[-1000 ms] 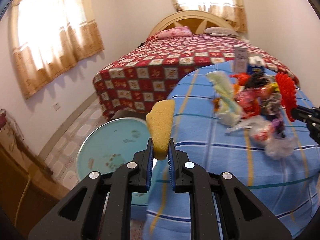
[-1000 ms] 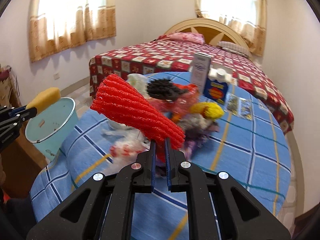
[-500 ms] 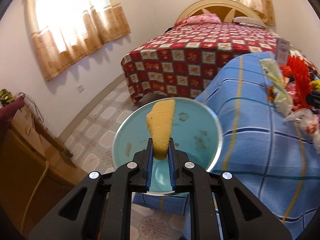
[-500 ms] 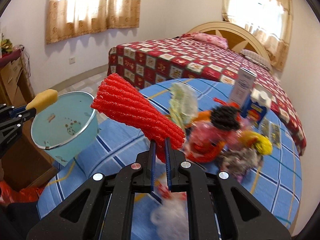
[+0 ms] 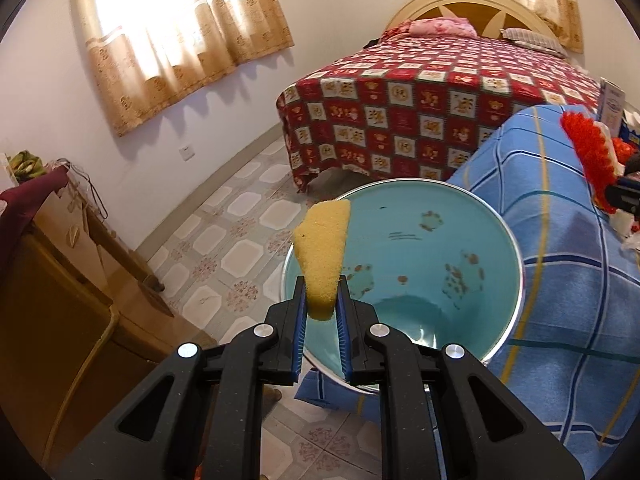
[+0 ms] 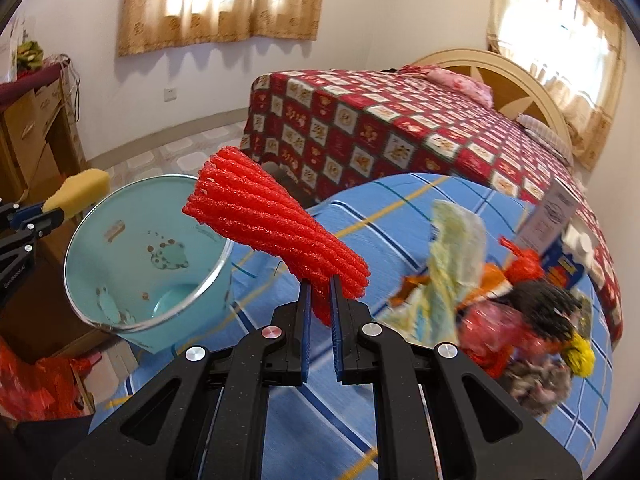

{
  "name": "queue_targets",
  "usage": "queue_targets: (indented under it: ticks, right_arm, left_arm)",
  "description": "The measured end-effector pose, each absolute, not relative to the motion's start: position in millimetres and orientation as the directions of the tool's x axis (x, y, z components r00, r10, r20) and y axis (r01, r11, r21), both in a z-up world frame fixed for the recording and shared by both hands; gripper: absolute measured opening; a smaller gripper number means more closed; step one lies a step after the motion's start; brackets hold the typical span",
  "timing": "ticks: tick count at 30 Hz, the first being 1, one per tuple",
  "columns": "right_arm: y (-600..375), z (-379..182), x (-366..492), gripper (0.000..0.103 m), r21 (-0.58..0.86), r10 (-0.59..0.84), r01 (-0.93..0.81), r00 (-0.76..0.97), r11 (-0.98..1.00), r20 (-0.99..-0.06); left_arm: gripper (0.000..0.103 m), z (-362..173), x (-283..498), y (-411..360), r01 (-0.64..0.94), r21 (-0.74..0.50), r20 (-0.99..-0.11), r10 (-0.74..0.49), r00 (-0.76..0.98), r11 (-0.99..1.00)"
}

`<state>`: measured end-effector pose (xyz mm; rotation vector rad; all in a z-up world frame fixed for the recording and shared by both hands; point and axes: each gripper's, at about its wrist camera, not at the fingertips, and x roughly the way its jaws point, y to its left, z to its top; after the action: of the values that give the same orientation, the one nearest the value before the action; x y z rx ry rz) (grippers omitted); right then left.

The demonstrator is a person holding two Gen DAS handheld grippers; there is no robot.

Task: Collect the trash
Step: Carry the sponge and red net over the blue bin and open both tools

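My left gripper (image 5: 321,292) is shut on a yellow sponge piece (image 5: 324,256) and holds it above the near rim of a light blue trash bin (image 5: 416,264). The sponge also shows in the right wrist view (image 6: 78,192), left of the bin (image 6: 148,256). My right gripper (image 6: 320,292) is shut on a red foam net (image 6: 276,224) and holds it over the blue checked table (image 6: 400,400), just right of the bin. The red net shows at the right edge of the left wrist view (image 5: 592,156).
A heap of wrappers and nets (image 6: 520,316) lies on the table's right side, with a white box (image 6: 554,216) behind it. A red patterned bed (image 6: 400,140) stands behind the table. A wooden cabinet (image 5: 60,300) is left of the bin.
Both grippers have swung left toward the bin. The sponge now hangs over the bin's rim, and the red net has come close to the bin's right side.
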<state>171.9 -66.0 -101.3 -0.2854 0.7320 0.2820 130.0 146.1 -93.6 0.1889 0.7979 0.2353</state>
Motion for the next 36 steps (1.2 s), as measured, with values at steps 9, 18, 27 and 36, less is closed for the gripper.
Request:
queue_targets:
  ticks: [9, 18, 27, 36]
  right_arm:
    - [-29.9, -112.5, 189.8, 0.010, -0.184, 0.160, -0.401, 0.684, 0.897, -0.712]
    - [-13.6, -122.4, 194.6, 0.010, -0.196, 0.160, -0.426, 0.668, 0.883, -0.727]
    - [-8.5, -124.8, 197.7, 0.010, -0.204, 0.165, -0.441, 0.664, 0.874, -0.729]
    - [-3.4, -124.5, 195.1, 0.010, -0.210, 0.172, -0.455, 0.663, 0.865, -0.729]
  left_arm:
    - [0.014, -98.3, 136.2, 163.2, -0.167, 0.259, -0.696, 0.304, 0.650, 0.951]
    - [0.015, -98.8, 141.1, 170.8, -0.180, 0.252, -0.701, 0.308, 0.644, 0.951]
    - [0.015, -100.0, 141.0, 167.7, -0.175, 0.243, -0.703, 0.298, 0.645, 0.954]
    - [0.016, -99.8, 140.2, 166.0, -0.162, 0.231, -0.709, 0.280, 0.647, 0.959]
